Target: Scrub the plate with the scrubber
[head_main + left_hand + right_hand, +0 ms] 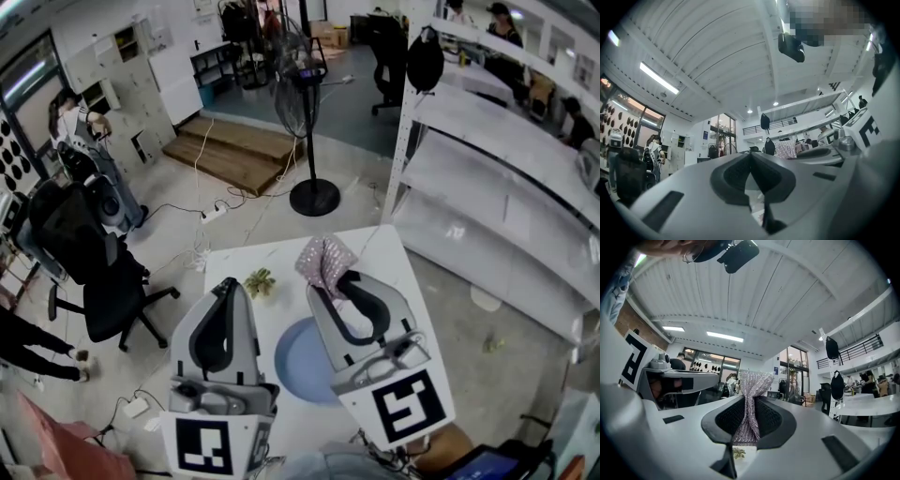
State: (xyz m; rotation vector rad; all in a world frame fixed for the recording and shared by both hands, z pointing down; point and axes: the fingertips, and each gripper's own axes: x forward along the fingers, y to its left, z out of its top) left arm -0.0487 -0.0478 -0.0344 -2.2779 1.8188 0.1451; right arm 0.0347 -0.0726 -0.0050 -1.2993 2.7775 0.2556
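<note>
Right gripper [334, 281] is clenched on the scrubber [324, 259], a pinkish-silver mesh wad. In the right gripper view the jaws pinch the scrubber [752, 380] at its waist, and the mesh fans out past the right gripper's [750, 404] tips. Its long axis runs along the jaws. In the head view it points away from the person, toward the table's [281, 255] far edge, with the fanned end leading. It sits over the far right part of the table, short of that edge (whether it touches the top I cannot tell).

The plate [294, 364] is blue and round and lies flat toward the table's near edge, about midway across. Its right side is hidden under the right gripper's body. The scrubber is beyond the plate's far rim, not over it.

The left gripper [229, 285] is over the table's left side, just beside the plate's left rim, and also points toward the far edge. In the left gripper view the left gripper's [750, 153] jaws meet at the tips with nothing between them.

A green clump [259, 280] lies on the table between the two grippers' tips, nearer the left one. It also shows low between the right jaws [738, 453].
</note>
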